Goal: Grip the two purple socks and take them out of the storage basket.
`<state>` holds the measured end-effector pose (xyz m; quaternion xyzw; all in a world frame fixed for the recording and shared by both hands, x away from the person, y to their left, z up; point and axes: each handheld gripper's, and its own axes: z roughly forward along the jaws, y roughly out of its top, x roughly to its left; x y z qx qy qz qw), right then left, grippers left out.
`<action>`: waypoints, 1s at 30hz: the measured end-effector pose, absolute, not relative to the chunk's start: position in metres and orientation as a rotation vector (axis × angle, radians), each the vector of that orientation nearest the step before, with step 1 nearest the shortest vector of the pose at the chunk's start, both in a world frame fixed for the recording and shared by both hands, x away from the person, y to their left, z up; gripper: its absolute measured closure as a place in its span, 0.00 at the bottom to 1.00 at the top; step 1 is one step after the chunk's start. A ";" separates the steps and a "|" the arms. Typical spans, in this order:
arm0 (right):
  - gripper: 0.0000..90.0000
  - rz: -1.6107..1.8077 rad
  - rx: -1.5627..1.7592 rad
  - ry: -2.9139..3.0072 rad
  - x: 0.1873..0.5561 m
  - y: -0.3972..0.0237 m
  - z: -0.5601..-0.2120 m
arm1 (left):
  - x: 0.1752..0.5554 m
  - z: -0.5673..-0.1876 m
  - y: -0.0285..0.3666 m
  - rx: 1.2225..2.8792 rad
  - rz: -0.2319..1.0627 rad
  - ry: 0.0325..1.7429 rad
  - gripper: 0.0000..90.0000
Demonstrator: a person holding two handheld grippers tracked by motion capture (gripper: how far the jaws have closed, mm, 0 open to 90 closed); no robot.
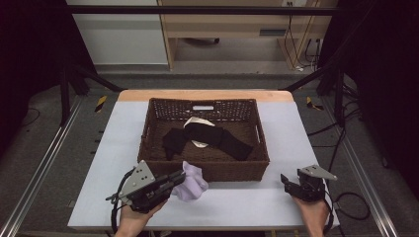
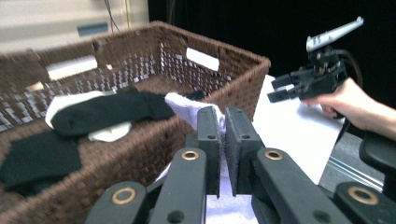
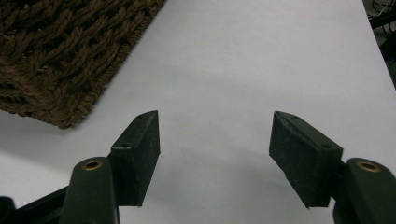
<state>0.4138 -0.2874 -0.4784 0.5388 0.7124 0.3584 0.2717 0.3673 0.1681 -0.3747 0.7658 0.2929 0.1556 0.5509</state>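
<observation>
A brown wicker basket (image 1: 205, 170) stands mid-table and holds black socks (image 1: 220, 137) and a white sock (image 1: 197, 122). In front of its near left wall, my left gripper (image 1: 179, 178) is shut on a pale lavender-white sock (image 1: 191, 183) that droops onto the table. The left gripper view has that sock (image 2: 189, 106) pinched between the pads (image 2: 210, 140), just outside the basket rim (image 2: 140, 140). At the table's near right, my right gripper (image 1: 289, 183) stands open and empty. Its jaws (image 3: 215, 154) hover wide apart over bare white table, with the basket corner (image 3: 60, 60) to its left.
The white tabletop (image 1: 247, 202) has free room in front of the basket and to both sides. A wooden strip (image 1: 205, 95) edges the far side. Metal frame rails (image 1: 44, 163) and cables (image 1: 346, 197) run beside the table.
</observation>
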 end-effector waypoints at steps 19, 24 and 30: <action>0.37 0.951 1.460 1.934 0.416 -0.286 -0.482 | 0.381 -0.433 0.141 1.976 0.313 0.754 0.93; 0.37 0.951 1.463 1.947 0.417 -0.285 -0.482 | 0.384 -0.444 0.135 2.014 0.322 0.761 0.93; 0.37 0.944 1.456 1.950 0.417 -0.285 -0.483 | 0.385 -0.449 0.133 1.994 0.312 0.749 0.84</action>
